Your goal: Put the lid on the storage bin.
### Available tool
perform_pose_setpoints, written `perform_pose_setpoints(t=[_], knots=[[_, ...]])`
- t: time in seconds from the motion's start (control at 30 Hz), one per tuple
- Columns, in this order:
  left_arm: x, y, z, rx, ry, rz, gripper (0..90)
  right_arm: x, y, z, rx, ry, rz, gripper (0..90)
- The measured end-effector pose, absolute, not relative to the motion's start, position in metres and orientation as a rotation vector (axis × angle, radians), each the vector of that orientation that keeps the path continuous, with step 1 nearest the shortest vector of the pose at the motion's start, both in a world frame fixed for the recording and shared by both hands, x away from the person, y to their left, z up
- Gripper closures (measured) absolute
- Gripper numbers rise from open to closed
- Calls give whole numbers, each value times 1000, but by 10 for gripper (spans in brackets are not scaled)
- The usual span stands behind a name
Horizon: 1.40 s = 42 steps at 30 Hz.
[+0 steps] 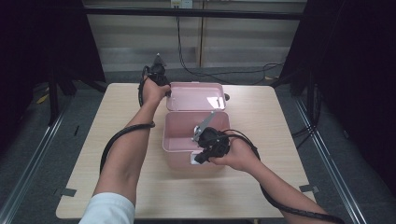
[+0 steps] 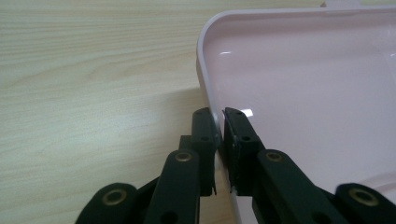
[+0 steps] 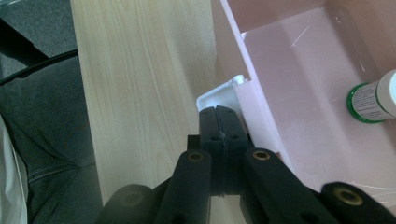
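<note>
A pink box (image 1: 196,137) sits in the middle of the wooden table (image 1: 280,140), its lid (image 1: 196,96) swung back on the far side and lying open. The left gripper (image 2: 219,135) has its 2 jaws pinched on the rim of that lid at its left edge, 1 jaw outside the rim and 1 inside, the thin wall squeezed between them. The right gripper (image 3: 218,123) is fully closed, its jaws pressed flat together with nothing between them, its tip resting by the white latch (image 3: 219,95) on the box's near wall. Inside the box, a small white bottle with a green band (image 3: 373,100) lies on the floor.

The step looks to me like closing the lid. To do it well, I'd say the left hand should keep its pinch square on the rim and swing the lid up and over in an arc around the hinge, not drag it sideways, since the thin plastic could slip out of so narrow a bite. The right gripper seems best used to steady the near wall so the light box doesn't skid or tip back. It should clear off the latch before the lid lands, then press the latch home.
</note>
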<state>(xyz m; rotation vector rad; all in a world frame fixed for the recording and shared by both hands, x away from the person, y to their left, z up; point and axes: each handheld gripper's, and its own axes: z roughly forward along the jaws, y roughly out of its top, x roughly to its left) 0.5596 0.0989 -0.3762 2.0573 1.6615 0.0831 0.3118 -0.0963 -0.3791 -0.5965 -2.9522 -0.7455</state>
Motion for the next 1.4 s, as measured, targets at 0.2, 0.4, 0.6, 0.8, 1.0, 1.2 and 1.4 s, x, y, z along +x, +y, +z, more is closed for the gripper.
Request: perform_pose_setpoints(t=[0.2,0.4,0.6,0.8,1.0,1.2,1.4], knots=[[554,101,-363,2040,1651,100,841,309,-95,-379,-603,-2959,-736,900],[550,105,-353,2032,1638,105,846,309,-94,-379,-612,-2961,-728,900],[546,108,-346,2027,1618,111,848,310,-94,-379,-610,-2964,-721,900],[542,110,-339,2017,1605,111,855,312,-94,-378,-628,-2951,-720,900],[538,112,-331,2008,1597,113,861,314,-94,-378,-629,-2953,-709,900],[534,113,-324,2020,1580,122,866,316,-93,-377,-634,-2951,-705,900],[530,113,-317,2028,1571,127,870,316,-92,-376,-637,-2952,-689,900]])
